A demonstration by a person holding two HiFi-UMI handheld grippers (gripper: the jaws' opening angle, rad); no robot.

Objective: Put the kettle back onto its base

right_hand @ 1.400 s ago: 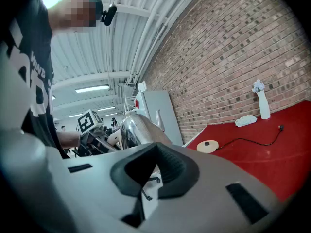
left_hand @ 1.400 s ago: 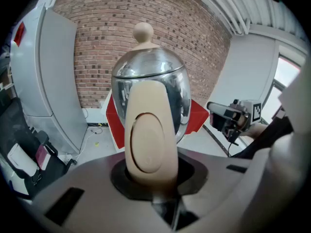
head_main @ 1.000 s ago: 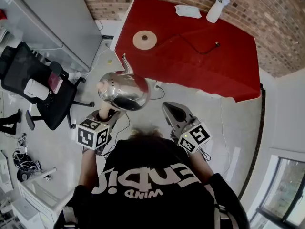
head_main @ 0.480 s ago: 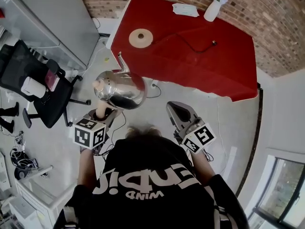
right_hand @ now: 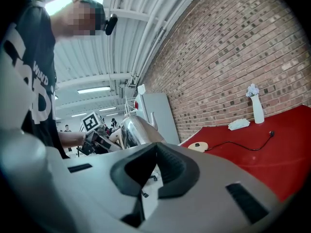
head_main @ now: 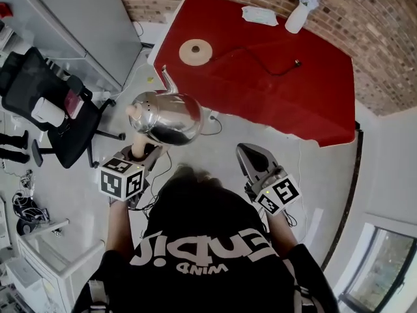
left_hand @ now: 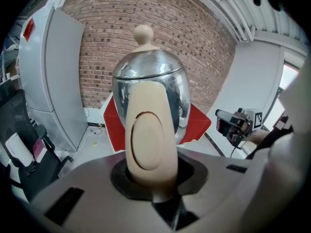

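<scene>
A shiny steel kettle (head_main: 166,117) with a cream handle (head_main: 138,150) hangs in the air over the floor, short of the red table (head_main: 306,103). My left gripper (head_main: 144,155) is shut on that handle; in the left gripper view the handle (left_hand: 148,140) fills the jaws and the kettle body (left_hand: 151,89) rises behind it. The round wooden base (head_main: 195,51) lies on the table's near left corner, its cord running right. My right gripper (head_main: 253,163) hovers beside the kettle, jaws together, holding nothing. The right gripper view shows the kettle (right_hand: 138,130) and the base (right_hand: 198,146).
A white vase (head_main: 300,15) and a folded cloth (head_main: 258,15) sit at the table's far edge by the brick wall. A grey cabinet (head_main: 78,25) and a black office chair (head_main: 45,109) stand to the left. Cables lie on the floor below the kettle.
My right gripper has drifted slightly to the right in the head view. The kettle stays held in my left gripper at about the same spot before the table.
</scene>
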